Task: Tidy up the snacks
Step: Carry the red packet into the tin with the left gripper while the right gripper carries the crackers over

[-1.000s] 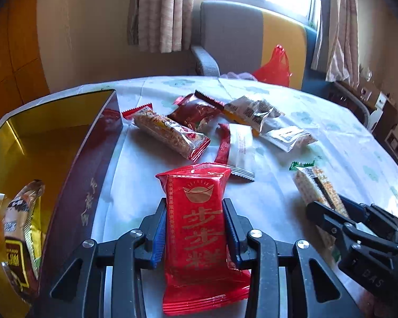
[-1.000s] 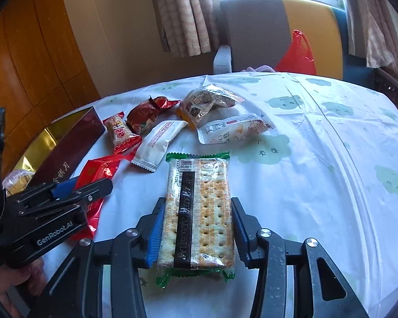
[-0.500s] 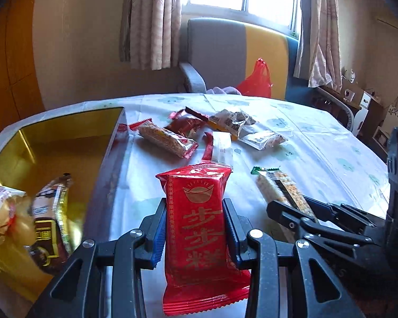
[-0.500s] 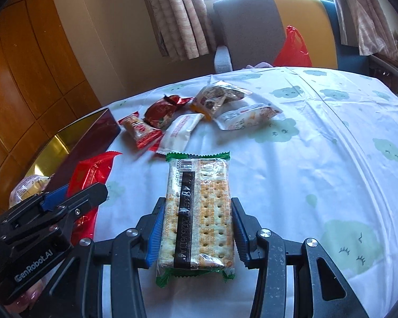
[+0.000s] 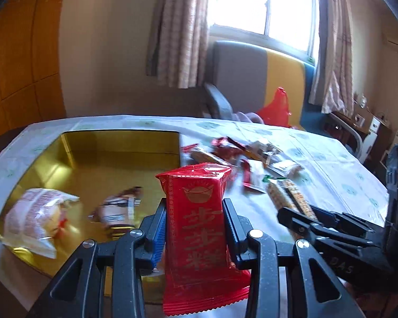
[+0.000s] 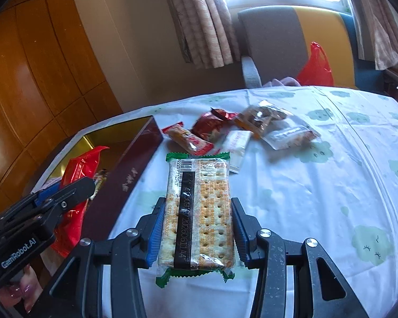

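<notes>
My left gripper (image 5: 193, 225) is shut on a red snack packet (image 5: 196, 228) with gold characters, held above the near right part of the gold-lined box (image 5: 98, 159). The box holds a clear-wrapped pastry (image 5: 37, 220) and a dark snack packet (image 5: 119, 209). My right gripper (image 6: 197, 228) is shut on a green-edged cracker packet (image 6: 199, 212), held above the table beside the box's dark red wall (image 6: 130, 177). The left gripper (image 6: 39, 212) with its red packet (image 6: 79, 169) shows at the left of the right wrist view.
Several loose snack packets (image 6: 241, 129) lie in a cluster on the white cloud-print tablecloth (image 6: 331, 185) beyond the box. An armchair (image 6: 291, 42) with a red bag (image 6: 315, 66) stands behind the table under the window. Wooden panelling is at the left.
Both grippers have risen and moved left with their packets. The left gripper's red packet went from above the tablecloth to above the box.
</notes>
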Available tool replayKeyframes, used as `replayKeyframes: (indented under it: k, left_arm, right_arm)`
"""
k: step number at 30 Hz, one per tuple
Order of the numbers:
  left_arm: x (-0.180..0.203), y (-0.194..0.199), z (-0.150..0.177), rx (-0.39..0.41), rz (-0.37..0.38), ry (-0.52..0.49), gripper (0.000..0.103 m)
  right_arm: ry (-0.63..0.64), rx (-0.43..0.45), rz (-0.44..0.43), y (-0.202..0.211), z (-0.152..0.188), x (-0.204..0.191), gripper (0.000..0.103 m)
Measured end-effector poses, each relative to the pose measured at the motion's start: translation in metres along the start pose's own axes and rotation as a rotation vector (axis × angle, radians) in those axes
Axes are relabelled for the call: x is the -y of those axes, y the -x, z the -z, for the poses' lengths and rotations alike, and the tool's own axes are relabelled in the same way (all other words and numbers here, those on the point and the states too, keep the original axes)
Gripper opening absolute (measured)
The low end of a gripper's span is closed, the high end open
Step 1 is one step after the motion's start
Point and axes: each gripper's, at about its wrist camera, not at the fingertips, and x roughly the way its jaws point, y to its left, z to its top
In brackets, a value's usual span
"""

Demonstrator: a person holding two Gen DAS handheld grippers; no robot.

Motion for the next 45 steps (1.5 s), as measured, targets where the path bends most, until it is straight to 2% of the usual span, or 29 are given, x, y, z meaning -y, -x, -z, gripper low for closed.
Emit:
replayKeyframes:
  k: [10, 19, 30, 35, 45]
  left_arm:
    - [-0.067, 0.012, 0.002, 0.007, -0.102, 0.091, 0.039]
    - [-0.11, -0.01, 0.013, -0.074, -0.208, 0.124, 0.039]
    - [-0.129, -0.032, 0.018, -0.127, -0.275, 0.104, 0.041]
    - [-0.128, -0.027, 0.023, -0.128, -0.249, 0.122, 0.041]
    - [-0.122, -0.017, 0.029, -0.156, -0.275, 0.136, 0.041]
  right_arm:
    - [0.048, -0.001, -0.047, 0.002, -0.004, -0.039, 0.047]
    - [0.08, -0.008, -0.075, 0.001, -0.005, -0.062, 0.047]
    - [0.126, -0.005, -0.118, -0.009, -0.019, -0.099, 0.047]
    - [0.152, -0.021, -0.123, -0.019, -0.019, -0.112, 0.047]
    - [0.207, -0.065, -0.12, -0.045, -0.023, -0.128, 0.047]
